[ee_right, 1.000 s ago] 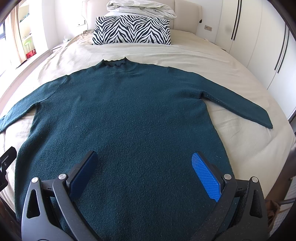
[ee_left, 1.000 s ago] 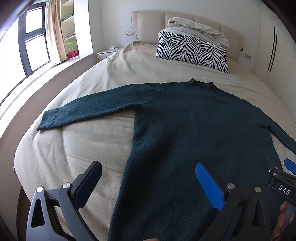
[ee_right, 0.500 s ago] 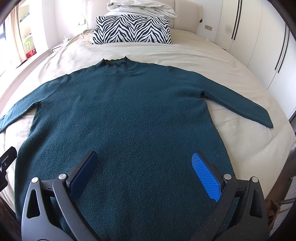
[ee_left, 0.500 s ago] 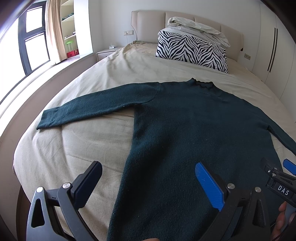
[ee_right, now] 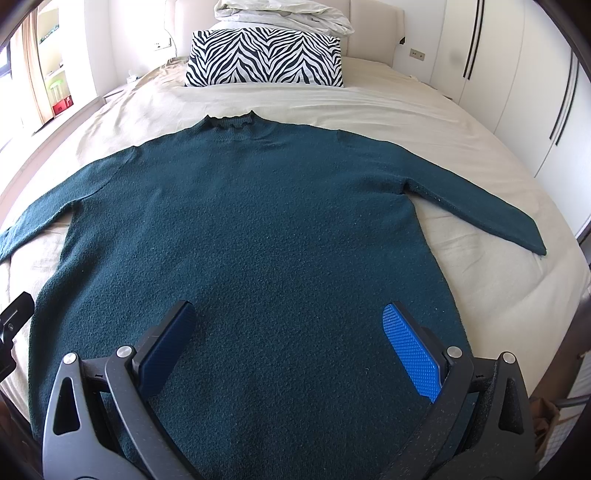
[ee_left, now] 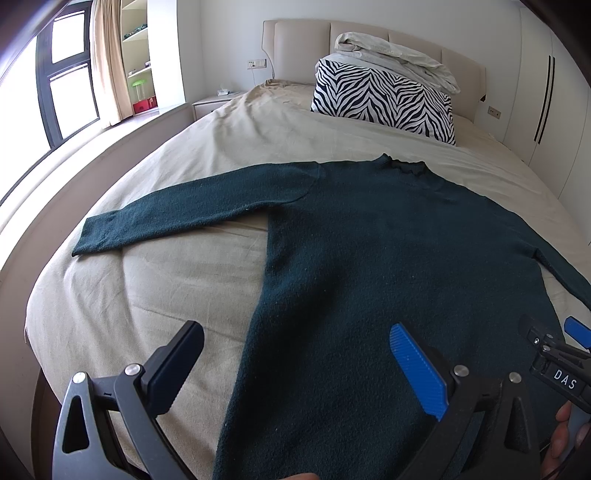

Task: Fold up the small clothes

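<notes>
A dark teal long-sleeved sweater (ee_right: 258, 236) lies flat on the beige bed, collar toward the headboard and both sleeves spread outward. In the left wrist view the same sweater (ee_left: 388, 240) fills the middle and right, its left sleeve (ee_left: 177, 218) reaching toward the bed's left edge. My left gripper (ee_left: 295, 354) hovers open over the sweater's lower left side edge, nothing between its fingers. My right gripper (ee_right: 288, 332) stands open above the lower middle of the body, holding nothing. The right sleeve (ee_right: 476, 206) ends near the bed's right edge.
A zebra-striped pillow (ee_right: 264, 59) with a folded pale duvet (ee_right: 284, 14) on it sits at the headboard. White wardrobe doors (ee_right: 517, 85) line the right side. A window (ee_left: 62, 77) and shelves are to the left. Bare sheet (ee_left: 155, 288) lies beside the sweater.
The left wrist view has shifted very slightly; the sweater and both open grippers stay as they were.
</notes>
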A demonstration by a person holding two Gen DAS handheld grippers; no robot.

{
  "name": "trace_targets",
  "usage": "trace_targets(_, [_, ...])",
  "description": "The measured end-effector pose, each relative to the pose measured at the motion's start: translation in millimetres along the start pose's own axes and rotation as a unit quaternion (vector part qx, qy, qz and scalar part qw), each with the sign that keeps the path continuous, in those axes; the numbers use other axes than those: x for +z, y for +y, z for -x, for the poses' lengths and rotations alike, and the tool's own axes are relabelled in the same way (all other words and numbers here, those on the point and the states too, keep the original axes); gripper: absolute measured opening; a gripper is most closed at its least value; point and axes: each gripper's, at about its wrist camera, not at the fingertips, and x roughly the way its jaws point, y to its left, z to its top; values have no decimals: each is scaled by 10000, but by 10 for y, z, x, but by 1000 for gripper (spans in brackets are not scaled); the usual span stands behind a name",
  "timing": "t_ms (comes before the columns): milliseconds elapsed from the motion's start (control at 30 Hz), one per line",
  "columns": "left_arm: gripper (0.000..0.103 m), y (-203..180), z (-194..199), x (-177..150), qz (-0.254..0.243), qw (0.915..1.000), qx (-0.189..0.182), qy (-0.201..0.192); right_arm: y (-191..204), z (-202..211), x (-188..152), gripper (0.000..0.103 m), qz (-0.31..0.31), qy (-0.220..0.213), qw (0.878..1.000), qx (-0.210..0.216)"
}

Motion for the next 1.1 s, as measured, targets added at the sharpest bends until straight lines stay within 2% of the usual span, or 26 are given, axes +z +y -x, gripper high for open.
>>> trace_targets(500, [103,50,-24,-44,4,10000,-14,76,-4,-31,1,103,29,29,10000,19])
trace_targets(600, [103,108,-45,-53,78,9998,-118,104,3,-40,6,103,36,43,10000,54])
trace_targets(700, [103,296,-99,-31,431,9977,-480,187,7,-50,21,103,20,50,9998,194])
trace_targets(867, [103,801,-243,53,1255,9852,-1134,281,11,4,57,103,-127,-134,9952,963])
trace_targets(900, [103,923,-275,78,1426,9798,-1381,228,17,31,68,103,-164,-229,9936,1097])
trace_targets(1000, [103,1281,-412,125,1960,9555,-2201,148,69,98,125,103,-165,-457,9896,1357])
trace_targets(1033, [103,1392,-451,119,2133,9492,-2309,150,91,107,152,103,-154,-489,9885,1420])
trace_targets(1100, [103,1587,-552,105,2461,9461,-2022,594,132,127,212,103,-163,-544,9857,1586])
